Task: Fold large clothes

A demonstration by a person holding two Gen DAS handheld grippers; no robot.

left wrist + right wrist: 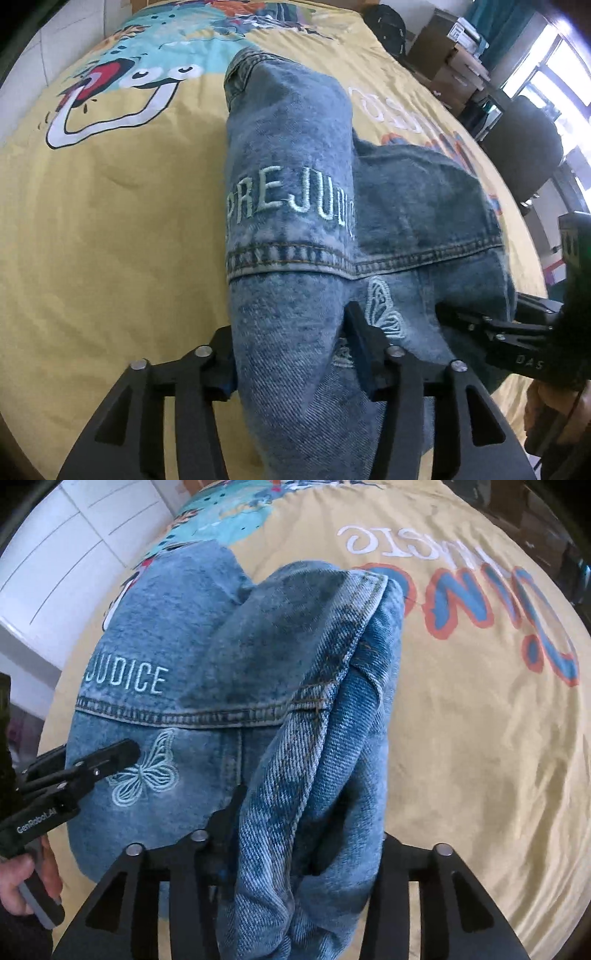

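A blue denim jacket [295, 206] with white "PREJUDICE" stitching and a butterfly lies bunched on a yellow printed bed cover [110, 229]. My left gripper [291, 354] is shut on a thick fold at the jacket's left side. My right gripper [306, 834] is shut on the bunched right side of the jacket [258, 672]. The right gripper also shows in the left wrist view [480, 321], and the left gripper shows in the right wrist view [103, 764], close beside the butterfly [147, 771].
The bed cover [461, 720] spreads wide on all sides, with a cartoon print and large letters. Cardboard boxes [450, 55], a dark chair [524, 147] and a window stand beyond the bed's right side. White cabinets [55, 572] stand at the left.
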